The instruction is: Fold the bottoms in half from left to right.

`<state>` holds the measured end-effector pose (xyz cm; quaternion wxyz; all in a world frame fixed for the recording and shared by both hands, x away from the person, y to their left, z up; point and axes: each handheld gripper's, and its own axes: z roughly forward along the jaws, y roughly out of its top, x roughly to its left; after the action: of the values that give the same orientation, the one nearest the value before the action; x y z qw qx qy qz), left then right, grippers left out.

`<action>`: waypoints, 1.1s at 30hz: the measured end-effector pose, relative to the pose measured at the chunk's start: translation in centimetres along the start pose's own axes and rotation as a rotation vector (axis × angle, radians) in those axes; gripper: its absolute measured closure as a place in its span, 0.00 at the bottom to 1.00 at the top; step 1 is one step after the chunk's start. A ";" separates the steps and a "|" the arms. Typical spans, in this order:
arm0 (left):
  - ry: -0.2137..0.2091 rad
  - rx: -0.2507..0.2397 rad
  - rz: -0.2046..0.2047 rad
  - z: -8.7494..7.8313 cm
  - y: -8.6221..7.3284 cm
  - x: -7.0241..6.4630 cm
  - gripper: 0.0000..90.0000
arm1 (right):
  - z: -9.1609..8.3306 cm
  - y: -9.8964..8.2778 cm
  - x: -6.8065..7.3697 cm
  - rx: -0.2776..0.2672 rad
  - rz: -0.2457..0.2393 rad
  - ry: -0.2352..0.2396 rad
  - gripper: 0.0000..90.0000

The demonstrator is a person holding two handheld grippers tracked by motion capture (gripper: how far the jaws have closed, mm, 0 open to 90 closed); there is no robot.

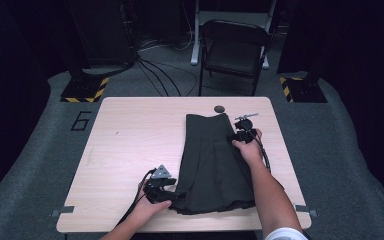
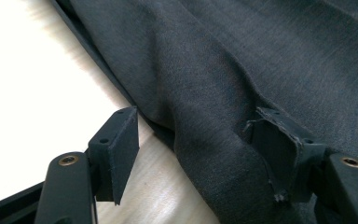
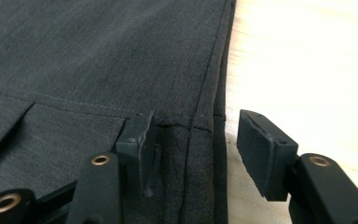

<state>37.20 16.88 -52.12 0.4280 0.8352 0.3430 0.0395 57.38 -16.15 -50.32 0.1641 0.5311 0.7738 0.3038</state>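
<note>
Forearms at the bottom of the frame place spread left fingers (image 2: 193, 154) at the skirt (image 1: 212, 160) hem and spread right fingers (image 3: 193, 154) astride its side seam, unpinched; next likely closing to fold.

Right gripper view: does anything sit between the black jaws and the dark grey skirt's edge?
Nothing visible does. The right gripper stands open astride the side seam of the dark grey pleated fabric skirt, which lies flat on the light wooden table.

A light wooden table (image 1: 125, 145) carries a dark pleated skirt (image 1: 210, 165) and a small dark disc (image 1: 219, 108).
</note>
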 end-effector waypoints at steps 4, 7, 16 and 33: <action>-0.016 0.001 -0.001 0.4 -0.3 -0.2 0.35 | 0.0 -0.4 0.0 -0.025 -0.003 0.000 0.51; -0.002 -0.005 0.024 0.6 -0.3 -0.6 0.35 | 0.1 -0.8 -0.2 -0.056 0.007 0.007 0.52; 0.053 0.010 0.121 1.0 -0.4 -1.8 0.43 | 0.1 -1.0 -0.4 -0.057 0.049 0.034 0.56; 0.021 0.006 0.083 0.8 -0.1 -1.7 0.84 | -0.1 -0.6 0.5 -0.034 0.012 0.042 0.87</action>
<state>36.14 15.36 -52.31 0.4199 0.8496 0.3124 0.0649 56.66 -15.84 -50.55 0.1550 0.5263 0.7686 0.3290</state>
